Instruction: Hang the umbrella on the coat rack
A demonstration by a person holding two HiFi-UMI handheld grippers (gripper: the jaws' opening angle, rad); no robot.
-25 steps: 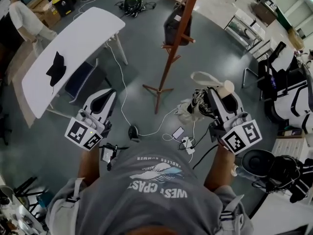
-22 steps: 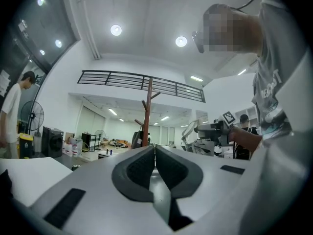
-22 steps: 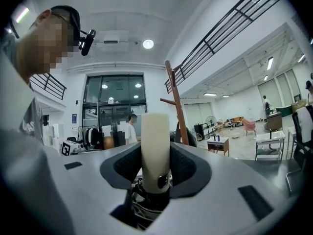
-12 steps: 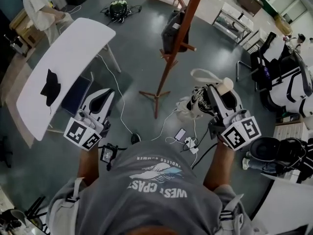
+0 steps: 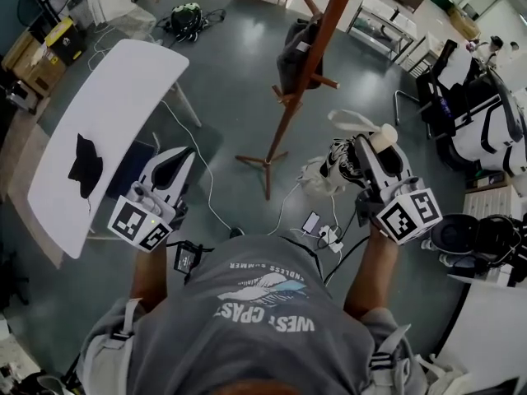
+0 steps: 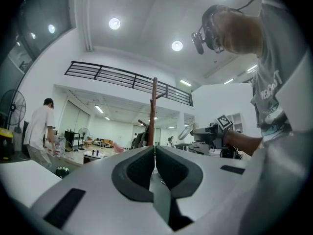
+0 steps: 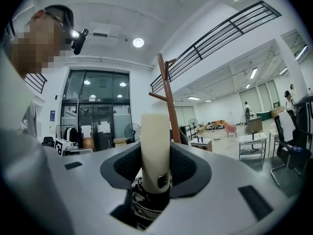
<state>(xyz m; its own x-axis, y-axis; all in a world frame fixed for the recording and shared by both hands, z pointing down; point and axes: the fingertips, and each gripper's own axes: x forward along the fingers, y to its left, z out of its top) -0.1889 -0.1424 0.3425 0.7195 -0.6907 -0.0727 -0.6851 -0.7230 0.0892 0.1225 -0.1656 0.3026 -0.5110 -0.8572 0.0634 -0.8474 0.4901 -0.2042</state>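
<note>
A white table (image 5: 115,97) stands at far left. Next, the left gripper (image 5: 179,161) is clenched on nothing, its jaws meeting. The wooden coat rack (image 5: 298,85) rises mid-scene (a dark bag (image 5: 291,52) hangs on it). At right, the right gripper (image 5: 369,148) grasps the folded umbrella (image 5: 336,164) by its cream handle (image 7: 155,146), near the rack but not on it.

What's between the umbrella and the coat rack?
Only grey floor shows between the umbrella, held in the right gripper, and the coat rack, in the head view.
</note>
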